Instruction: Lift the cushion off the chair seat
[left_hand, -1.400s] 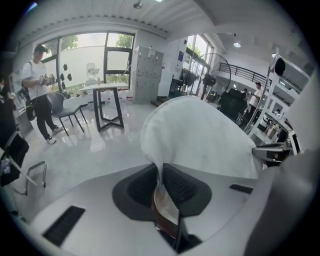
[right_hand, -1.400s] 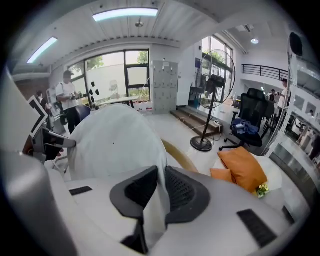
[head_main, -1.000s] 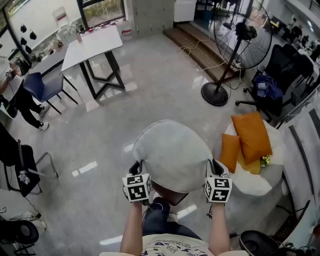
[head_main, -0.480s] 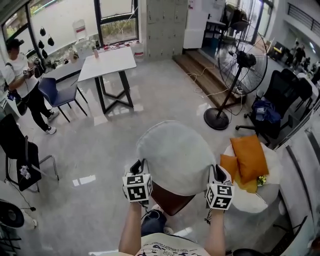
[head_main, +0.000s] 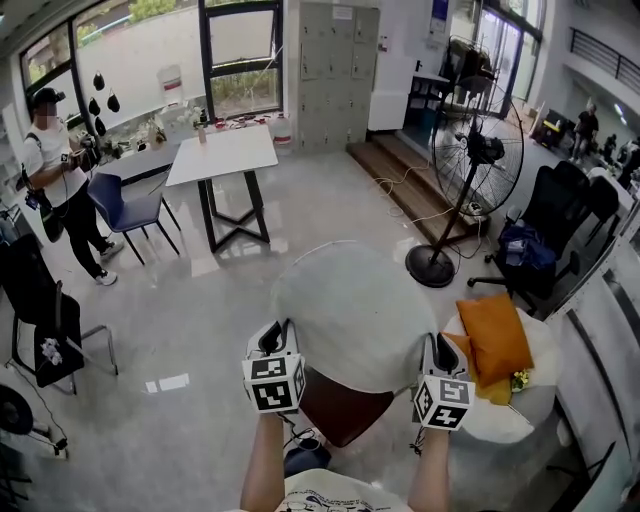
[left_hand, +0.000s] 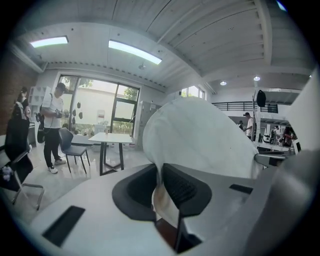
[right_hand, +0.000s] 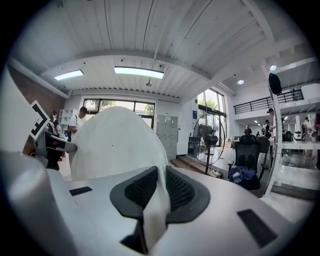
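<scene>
A round pale grey cushion (head_main: 350, 315) hangs in the air in the head view, held by its edges between both grippers. My left gripper (head_main: 272, 338) is shut on the cushion's left edge, and my right gripper (head_main: 433, 350) is shut on its right edge. Under the cushion the brown chair seat (head_main: 340, 408) shows, clear of it. In the left gripper view the cushion (left_hand: 200, 135) rises ahead, its rim pinched between the dark pads of the left gripper (left_hand: 160, 189). In the right gripper view the cushion (right_hand: 117, 145) stands to the left, its edge clamped in the right gripper (right_hand: 159, 194).
A white table (head_main: 222, 152) and a blue chair (head_main: 125, 208) stand far left, with a person (head_main: 55, 170) beside them. A tall floor fan (head_main: 470, 150) and a black office chair (head_main: 560, 215) are at the right. Orange cushions (head_main: 495, 335) lie on a round white seat (head_main: 520, 400).
Both grippers have risen with the cushion between them. The brown chair seat has come into view under it, and the gap between them has grown.
</scene>
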